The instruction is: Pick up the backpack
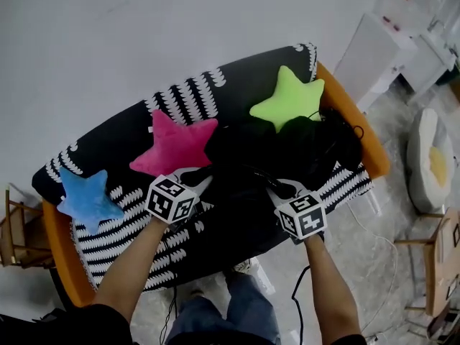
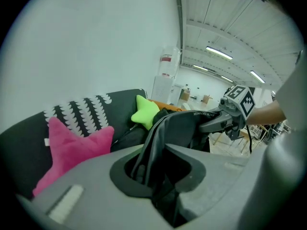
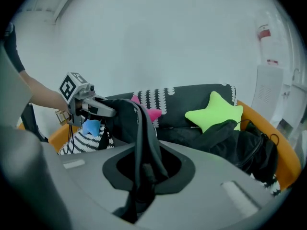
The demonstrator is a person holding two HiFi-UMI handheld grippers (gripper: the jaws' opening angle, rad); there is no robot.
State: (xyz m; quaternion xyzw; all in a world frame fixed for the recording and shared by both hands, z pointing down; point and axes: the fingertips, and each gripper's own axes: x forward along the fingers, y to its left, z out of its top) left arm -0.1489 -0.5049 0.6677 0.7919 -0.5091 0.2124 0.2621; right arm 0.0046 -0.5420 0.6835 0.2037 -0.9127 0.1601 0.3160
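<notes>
The black backpack lies on the sofa between the pink star pillow and the green star pillow. My left gripper is shut on a black strap of the backpack, which runs through the left gripper's jaws. My right gripper is shut on another black strap, pinched between the right gripper's jaws. The bulk of the backpack sags below the green pillow. Each gripper shows in the other's view: right gripper, left gripper.
A blue star pillow rests at the sofa's left end. The sofa cover is black with white stripes. A white cabinet and a round cushioned seat stand to the right. A wooden chair stands left. A cable hangs below.
</notes>
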